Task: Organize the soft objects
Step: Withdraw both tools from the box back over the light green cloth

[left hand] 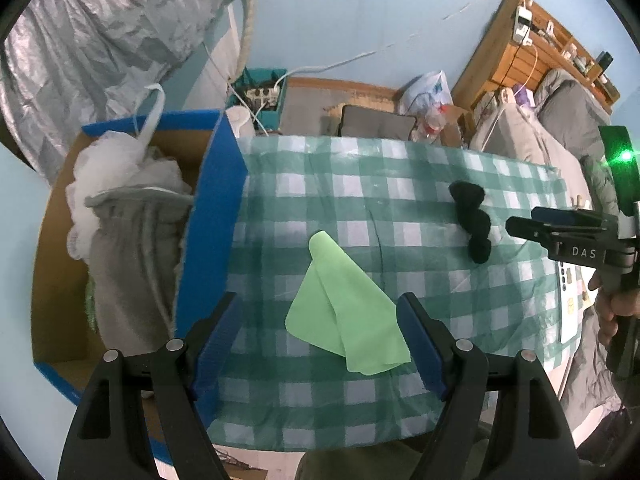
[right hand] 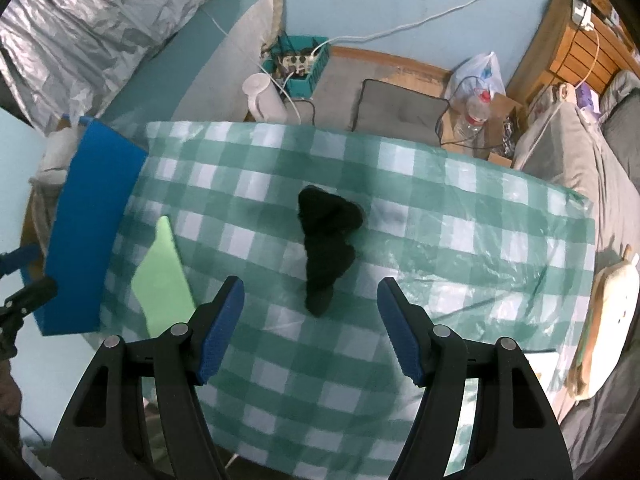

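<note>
Your left gripper point(left hand: 318, 344) hangs wide open right over the green cloth point(left hand: 348, 320), and your right gripper point(right hand: 310, 330) hangs open over the black sock point(right hand: 326, 240), holding nothing.

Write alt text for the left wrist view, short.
The open left gripper hangs over a folded light green cloth on a green-checked tablecloth, nothing held. Left of it a blue-edged cardboard box holds a grey garment and white mesh sponge; a black sock lies toward the right gripper.
</note>
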{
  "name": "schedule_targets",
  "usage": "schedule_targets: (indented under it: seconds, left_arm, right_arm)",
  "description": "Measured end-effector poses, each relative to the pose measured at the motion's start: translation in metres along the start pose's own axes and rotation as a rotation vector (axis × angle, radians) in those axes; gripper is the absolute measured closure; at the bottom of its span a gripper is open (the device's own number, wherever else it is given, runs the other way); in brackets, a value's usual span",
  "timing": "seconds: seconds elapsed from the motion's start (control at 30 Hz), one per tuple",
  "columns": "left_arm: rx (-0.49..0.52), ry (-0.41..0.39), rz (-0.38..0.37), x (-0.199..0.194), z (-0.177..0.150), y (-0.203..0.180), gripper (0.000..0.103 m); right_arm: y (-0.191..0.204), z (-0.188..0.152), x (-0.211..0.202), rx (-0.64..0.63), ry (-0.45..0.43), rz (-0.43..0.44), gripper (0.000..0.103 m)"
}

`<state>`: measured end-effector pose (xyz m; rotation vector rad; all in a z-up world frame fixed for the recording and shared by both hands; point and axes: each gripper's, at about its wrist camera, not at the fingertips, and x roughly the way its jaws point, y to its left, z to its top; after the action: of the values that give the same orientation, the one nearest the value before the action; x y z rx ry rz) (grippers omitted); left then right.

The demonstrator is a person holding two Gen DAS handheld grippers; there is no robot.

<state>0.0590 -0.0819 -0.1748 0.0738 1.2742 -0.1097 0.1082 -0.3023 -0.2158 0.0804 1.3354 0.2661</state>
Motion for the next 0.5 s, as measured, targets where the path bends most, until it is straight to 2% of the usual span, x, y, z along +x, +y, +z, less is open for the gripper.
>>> schedule_targets:
  seconds: [0.4,0.5]
  left_arm:
    - [0.014,0.084,0.008,0.053,0.009,-0.006,0.023]
    - [-0.014,0.104,-0.023,0.063,0.010,-0.003,0.023]
  right_arm:
    - [-0.007,0.018,0.047,-0.016,0.050,-0.002,0.033]
    - [-0.008,0.021,0.059,-0.013,0.069,-0.009,0.033]
